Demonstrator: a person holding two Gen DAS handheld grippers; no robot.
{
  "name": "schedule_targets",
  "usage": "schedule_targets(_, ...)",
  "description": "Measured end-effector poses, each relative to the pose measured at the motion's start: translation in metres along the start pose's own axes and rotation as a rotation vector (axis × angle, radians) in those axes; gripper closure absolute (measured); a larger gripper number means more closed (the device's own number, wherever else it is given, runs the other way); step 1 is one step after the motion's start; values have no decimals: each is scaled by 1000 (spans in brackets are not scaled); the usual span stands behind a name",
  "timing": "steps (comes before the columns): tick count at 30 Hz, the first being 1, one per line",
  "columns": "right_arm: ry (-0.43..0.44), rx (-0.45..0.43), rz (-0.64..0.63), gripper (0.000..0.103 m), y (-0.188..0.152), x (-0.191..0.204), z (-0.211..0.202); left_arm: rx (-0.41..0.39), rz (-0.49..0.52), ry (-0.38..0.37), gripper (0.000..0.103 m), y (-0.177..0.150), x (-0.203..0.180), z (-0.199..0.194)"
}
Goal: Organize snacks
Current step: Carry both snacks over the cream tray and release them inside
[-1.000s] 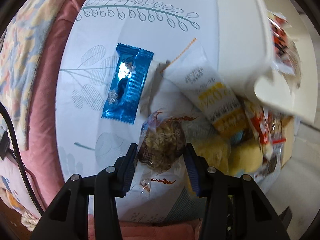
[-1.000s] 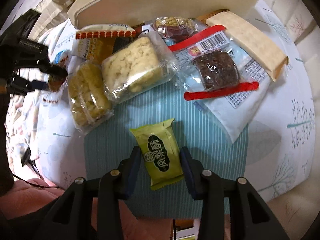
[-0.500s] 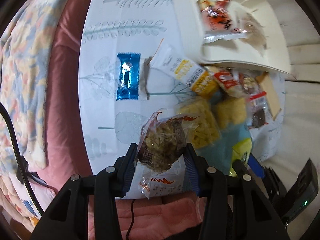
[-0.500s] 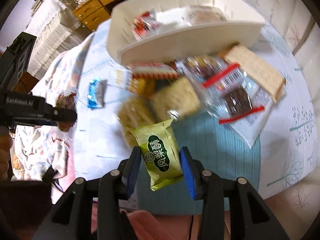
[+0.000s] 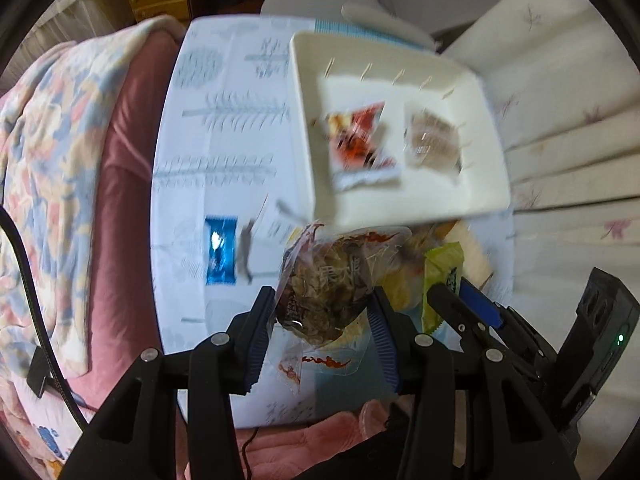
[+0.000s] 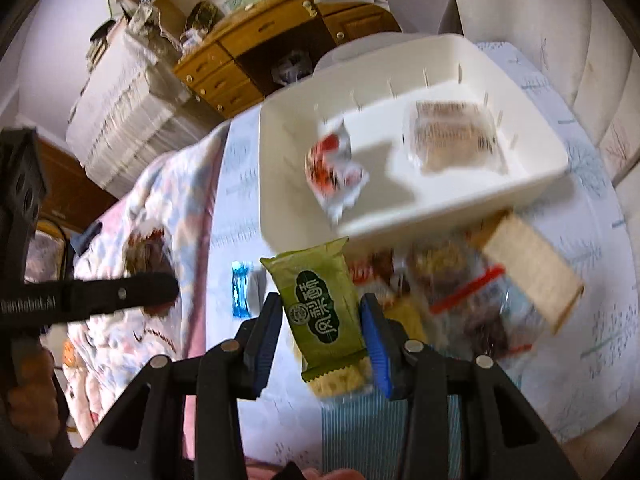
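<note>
My left tongs point(image 5: 322, 322) are closed partway on a clear packet point(image 5: 326, 296) of brown, shredded-looking snack; both blue pads press its sides and its crimped lower edge hangs between the arms. My right tongs point(image 6: 320, 330) are likewise closed on a green packet point(image 6: 320, 312), held upright with its printed face toward the camera and its serrated bottom edge below the pads. In the left view the right tongs point(image 5: 460, 300) sit just to the right of my left pair, green packet point(image 5: 442, 280) showing in them. In the right view the left tongs point(image 6: 160, 286) lie well off to the left, carrying the brown snack point(image 6: 146, 258). Beyond and below both pairs, loose snacks lie on the patterned cloth point(image 5: 224, 140): a blue wrapper point(image 5: 219, 250) ahead-left of the left tongs, and ahead-right of the right tongs a blurred heap with red-striped clear bags point(image 6: 476, 300) and a pale cracker slab point(image 6: 532, 268). Farther ahead is the white tray point(image 6: 400, 220), its near wall just past the heap. Inside it are a red-and-white packet point(image 6: 332, 168) on the left and a clear-wrapped brownish packet point(image 6: 452, 136) on the right, apart from each other. Motion blur hides finer print. Farthest, a wooden dresser point(image 6: 256, 52) stands beyond the tray.
</note>
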State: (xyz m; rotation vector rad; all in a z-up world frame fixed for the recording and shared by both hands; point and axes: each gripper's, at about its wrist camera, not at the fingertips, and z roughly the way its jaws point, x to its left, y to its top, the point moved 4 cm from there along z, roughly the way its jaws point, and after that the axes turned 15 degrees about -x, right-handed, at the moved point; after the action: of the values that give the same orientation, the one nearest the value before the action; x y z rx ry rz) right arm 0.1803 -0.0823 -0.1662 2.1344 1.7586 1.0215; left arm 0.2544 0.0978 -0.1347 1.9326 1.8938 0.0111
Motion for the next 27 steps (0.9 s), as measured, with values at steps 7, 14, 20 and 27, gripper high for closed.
schedule_targets(7,24,-52,15,63,44,-24,4,-73,-35,-15,58,27,-26,6)
schedule_targets(14,30,-112,-4,62,74,-54,18,-145,-56,-60,58,46,-52,29)
schedule_targets(20,37,-131,29,61,87,-76,33,-175,-88,-71,58,52,-61,40)
schedule_targets(27,45,-119,74,47,84,-83,37,-217,-89,-69,58,47,-55,36)
